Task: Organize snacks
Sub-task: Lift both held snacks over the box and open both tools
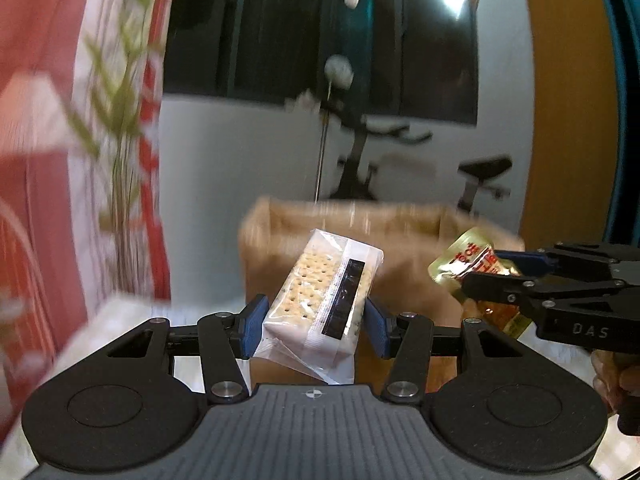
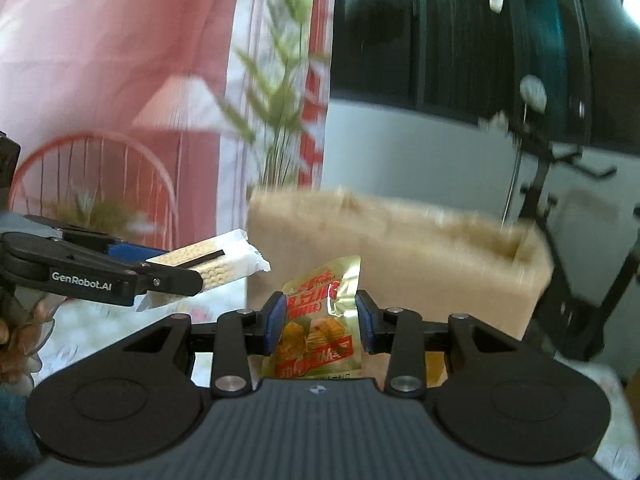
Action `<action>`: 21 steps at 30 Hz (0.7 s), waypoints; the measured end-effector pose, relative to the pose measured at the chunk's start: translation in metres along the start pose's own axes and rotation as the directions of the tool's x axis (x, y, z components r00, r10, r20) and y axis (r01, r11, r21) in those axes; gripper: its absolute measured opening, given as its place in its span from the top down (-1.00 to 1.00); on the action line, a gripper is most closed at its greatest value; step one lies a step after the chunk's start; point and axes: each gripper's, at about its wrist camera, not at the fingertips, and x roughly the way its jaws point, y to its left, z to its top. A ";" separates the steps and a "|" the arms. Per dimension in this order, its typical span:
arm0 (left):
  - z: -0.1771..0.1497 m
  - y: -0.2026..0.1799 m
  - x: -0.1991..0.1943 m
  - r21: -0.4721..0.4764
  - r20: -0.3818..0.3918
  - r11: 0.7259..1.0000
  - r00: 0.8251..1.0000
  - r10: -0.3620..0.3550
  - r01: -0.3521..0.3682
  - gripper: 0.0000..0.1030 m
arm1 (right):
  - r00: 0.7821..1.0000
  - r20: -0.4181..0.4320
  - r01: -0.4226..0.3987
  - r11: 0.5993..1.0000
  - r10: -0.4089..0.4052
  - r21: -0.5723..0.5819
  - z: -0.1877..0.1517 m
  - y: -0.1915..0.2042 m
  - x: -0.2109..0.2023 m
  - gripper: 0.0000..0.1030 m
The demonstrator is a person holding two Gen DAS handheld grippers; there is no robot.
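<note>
Clear plastic wraps the cracker pack [image 1: 320, 300], clamped between the blue pads of the left tongs [image 1: 316, 326] and tilted up and away. Beside them, the right tongs [image 2: 320, 322] pinch a gold snack pouch [image 2: 316, 320]. Beyond both tongs stands an open cardboard box [image 1: 412, 268], its rim smeared by blur; open air separates the tongs from it. The tabletop [image 2: 100, 320] below is mostly hidden.

cracker pack [image 1: 324, 300] left of snack pouch [image 1: 472, 268], cardboard box [image 1: 400, 232] behind
</note>
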 end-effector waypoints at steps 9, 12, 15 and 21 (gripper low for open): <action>0.063 -0.013 0.070 -0.006 0.036 1.000 0.999 -0.007 0.008 -0.07 | 0.997 0.064 0.044 0.998 -0.046 0.034 0.057 -0.052 0.039 0.24; 0.073 -0.011 0.100 -0.030 -0.012 1.000 1.000 0.004 -0.004 -0.07 | 0.999 0.004 0.049 0.995 -0.049 0.091 0.068 -0.076 0.065 0.24; 0.075 -0.004 0.123 -0.051 -0.069 0.999 0.998 0.013 -0.017 -0.07 | 0.994 -0.094 0.066 0.986 -0.052 0.156 0.074 -0.096 0.093 0.24; 0.067 0.005 0.153 -0.022 -0.166 0.999 0.985 0.037 -0.041 -0.06 | 0.961 -0.262 0.152 0.965 -0.092 0.216 0.074 -0.114 0.125 0.23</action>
